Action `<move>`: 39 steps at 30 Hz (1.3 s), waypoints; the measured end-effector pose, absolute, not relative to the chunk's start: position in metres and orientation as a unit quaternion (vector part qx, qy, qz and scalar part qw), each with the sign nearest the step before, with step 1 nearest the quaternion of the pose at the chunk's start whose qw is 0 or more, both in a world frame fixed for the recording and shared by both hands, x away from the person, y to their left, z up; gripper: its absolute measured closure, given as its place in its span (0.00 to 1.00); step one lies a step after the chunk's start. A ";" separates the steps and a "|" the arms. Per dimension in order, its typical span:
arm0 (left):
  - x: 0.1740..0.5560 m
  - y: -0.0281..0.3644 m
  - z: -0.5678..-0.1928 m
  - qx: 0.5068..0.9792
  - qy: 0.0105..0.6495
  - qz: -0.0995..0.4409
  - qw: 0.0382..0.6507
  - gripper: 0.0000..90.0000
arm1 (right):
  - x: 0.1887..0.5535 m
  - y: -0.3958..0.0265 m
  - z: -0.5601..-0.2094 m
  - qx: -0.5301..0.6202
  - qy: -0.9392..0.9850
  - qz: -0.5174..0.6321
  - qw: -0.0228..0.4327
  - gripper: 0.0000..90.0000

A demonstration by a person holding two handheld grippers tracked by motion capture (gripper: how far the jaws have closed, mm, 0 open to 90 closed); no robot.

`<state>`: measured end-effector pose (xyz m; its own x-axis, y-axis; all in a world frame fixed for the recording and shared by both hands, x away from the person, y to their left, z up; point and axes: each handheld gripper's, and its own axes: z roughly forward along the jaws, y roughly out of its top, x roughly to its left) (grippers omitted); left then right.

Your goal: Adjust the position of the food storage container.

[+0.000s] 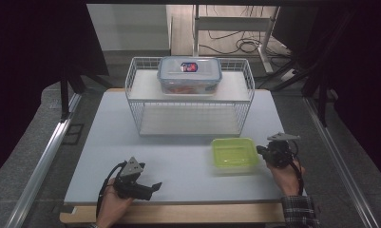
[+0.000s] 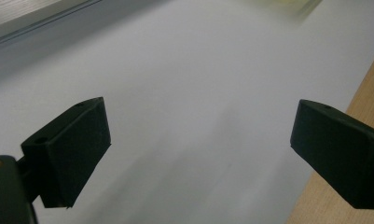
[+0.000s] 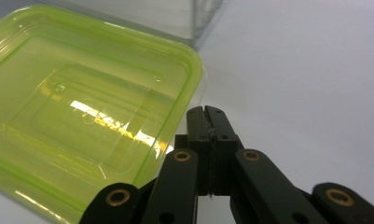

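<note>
I have the right gripper (image 1: 263,151) at the right side of the table (image 1: 178,166), its jaws clenched together with nothing between them. In the right gripper view the closed tips (image 3: 207,116) sit just beside the rim of the yellow-green container (image 3: 82,116), at its near right corner, and I can't tell whether they touch the plastic. From the high view that container (image 1: 233,153) lies flat on the grey tabletop, just near of the white wire rack (image 1: 140,102) and immediately left of my right gripper. My left gripper (image 1: 152,188) rests toward the near left of the table, well apart from the container, with its jaws released and spread wide over bare table in the left gripper view (image 2: 198,154); a blurred yellow-green edge (image 2: 287,7) shows at the far end of that view. On the rack's upper shelf stands a clear lidded box (image 1: 189,75) with a label on its lid.
</note>
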<state>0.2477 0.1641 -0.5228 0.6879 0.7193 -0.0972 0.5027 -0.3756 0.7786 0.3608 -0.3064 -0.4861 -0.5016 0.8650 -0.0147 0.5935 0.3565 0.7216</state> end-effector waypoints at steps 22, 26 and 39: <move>0.251 0.165 -0.523 0.817 0.384 0.121 0.412 0.06 | 0.350 -0.225 -0.491 0.386 0.832 0.373 0.144 0.99; 0.251 0.164 -0.523 0.818 0.384 0.120 0.412 0.06 | 0.347 -0.214 -0.492 0.375 0.837 0.375 0.137 0.99; 0.250 0.166 -0.523 0.820 0.383 0.121 0.408 0.06 | 0.343 -0.202 -0.491 0.353 0.844 0.366 0.172 0.90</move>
<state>0.2502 0.1659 -0.5233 0.6779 0.7263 -0.1140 0.5287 -0.3738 0.7621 0.3434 -0.2024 -0.4907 -0.6913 0.7219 -0.0314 0.4708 0.4829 0.7384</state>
